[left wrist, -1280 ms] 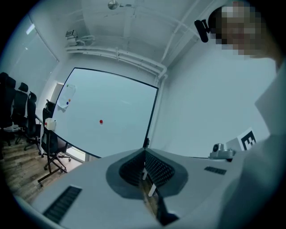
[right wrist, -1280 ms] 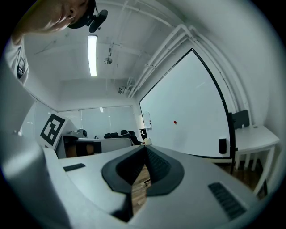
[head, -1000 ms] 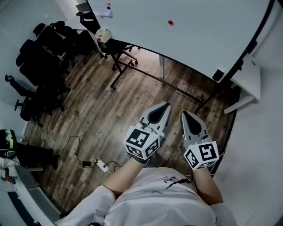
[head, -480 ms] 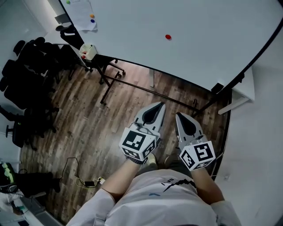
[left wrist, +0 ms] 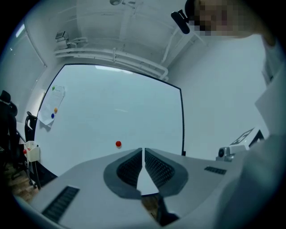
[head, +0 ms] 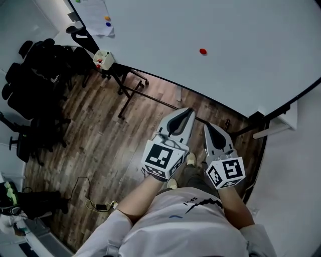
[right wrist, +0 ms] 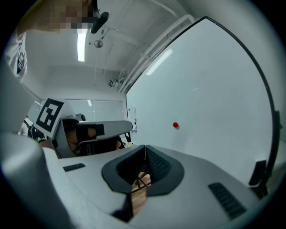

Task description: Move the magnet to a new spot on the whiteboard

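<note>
A small round red magnet (head: 202,51) sticks to the big whiteboard (head: 241,40), alone on its bare middle. It also shows as a red dot, the magnet (left wrist: 118,143) in the left gripper view and the magnet (right wrist: 175,125) in the right gripper view. My left gripper (head: 189,111) and right gripper (head: 207,127) are held side by side, level, in front of the person's chest, pointing toward the board and well short of it. Both have their jaws together with nothing between them.
A paper sheet (head: 95,15) with coloured magnets hangs at the board's left end. Black board stand legs (head: 131,90) and a small box (head: 102,59) sit below it. Stacked black chairs (head: 35,80) stand at the left, cables (head: 95,201) lie on the wooden floor, and a white desk (head: 281,123) is at the right.
The person has walked closer to the whiteboard with both grippers held out in front. The board and red magnet now look nearer, and the grippers' tips reach closer to the board's bottom edge.
</note>
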`<state>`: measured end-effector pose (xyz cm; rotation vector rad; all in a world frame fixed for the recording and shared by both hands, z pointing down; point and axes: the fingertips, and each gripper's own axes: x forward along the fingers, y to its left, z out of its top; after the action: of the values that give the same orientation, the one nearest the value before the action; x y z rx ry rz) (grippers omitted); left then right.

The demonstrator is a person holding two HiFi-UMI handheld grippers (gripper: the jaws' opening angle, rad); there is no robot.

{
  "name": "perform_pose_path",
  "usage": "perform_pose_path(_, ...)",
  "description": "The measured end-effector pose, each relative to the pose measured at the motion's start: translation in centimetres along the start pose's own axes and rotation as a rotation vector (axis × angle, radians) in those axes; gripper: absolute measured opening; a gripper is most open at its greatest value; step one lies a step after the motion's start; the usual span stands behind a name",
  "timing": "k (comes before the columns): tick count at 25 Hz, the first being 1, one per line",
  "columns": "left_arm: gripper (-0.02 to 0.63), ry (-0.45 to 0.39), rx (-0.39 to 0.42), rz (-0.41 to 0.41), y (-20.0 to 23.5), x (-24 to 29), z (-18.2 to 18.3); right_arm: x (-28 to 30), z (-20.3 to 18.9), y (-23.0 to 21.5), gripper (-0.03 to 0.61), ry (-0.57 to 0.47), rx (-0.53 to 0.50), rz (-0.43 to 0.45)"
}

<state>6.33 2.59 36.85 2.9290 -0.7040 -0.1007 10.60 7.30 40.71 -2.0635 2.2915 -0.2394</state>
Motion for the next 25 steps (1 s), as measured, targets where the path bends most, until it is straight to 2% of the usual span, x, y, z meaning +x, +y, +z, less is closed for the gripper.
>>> perform_pose_path(5,0.014,0.006,0.02,0.048,2.6,5.6,0.3,3.6,-0.1,-3.9,0.015,0.005,0.014,0.044)
perform_pose_path(12,0.014,0.024,0.032,0.133,6.2,13.3,-0.1,7.7,3.3,-8.1,0.015,-0.034,-0.054,0.14)
perform_pose_path(21,0.015,0.045,0.043,0.188,8.9,19.0,-1.1,11.7,4.4,-11.1,0.015,-0.035,-0.044,0.199)
perform_pose_path(22,0.024,0.045,0.048,0.187,9.3,19.5,-1.2,12.0,4.6,-11.4,0.014,-0.038,-0.042,0.194)
perform_pose_path(24,0.097,0.039,0.066,0.179,9.9,20.6,-1.0,12.6,4.9,-11.8,0.015,-0.045,-0.038,0.184)
perform_pose_path(25,0.114,0.036,0.075,0.177,10.1,20.9,-1.0,12.7,5.0,-11.8,0.015,-0.045,-0.038,0.182)
